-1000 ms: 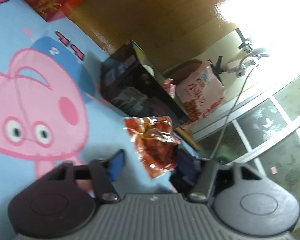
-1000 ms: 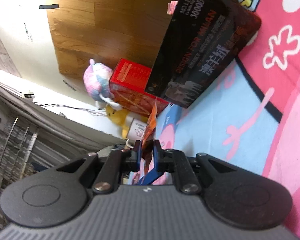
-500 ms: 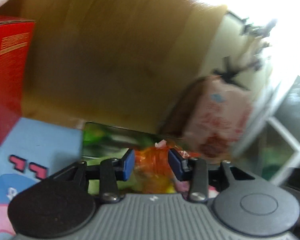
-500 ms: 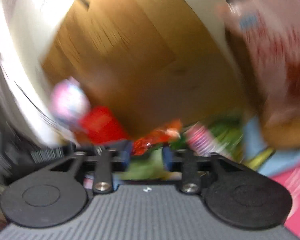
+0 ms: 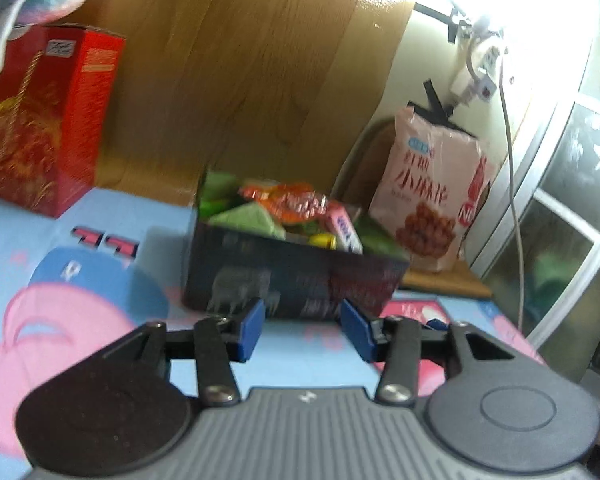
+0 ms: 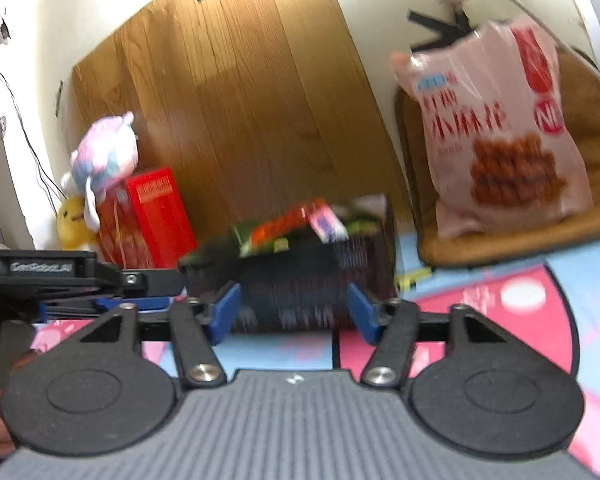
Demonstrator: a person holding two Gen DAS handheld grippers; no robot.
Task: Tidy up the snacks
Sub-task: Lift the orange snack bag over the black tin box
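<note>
Ahead of both grippers, a dark box (image 5: 296,276) stands on a cartoon-printed mat (image 5: 100,264), filled with snack packets: an orange-red packet (image 5: 288,200) lies on top, with green packets (image 5: 252,218) and a small pink-and-white packet (image 5: 346,228) beside it. The pile rises above the box's rim.

The left gripper (image 5: 302,326) hovers short of the box's near wall; its jaws have just been opening and stand apart with nothing between them. The right gripper (image 6: 294,312) is also close before the box, its jaws just opened wide and holding nothing.

To the box's right, a large pink snack bag (image 5: 432,196) leans upright on a brown cushion (image 6: 540,236). To its left stands a red carton (image 5: 40,120) with a pastel plush toy (image 6: 104,156) on it and a yellow plush toy (image 6: 70,226) beside it. A wooden panel (image 5: 236,64) rises behind. Nothing lies between the grippers and the box.
</note>
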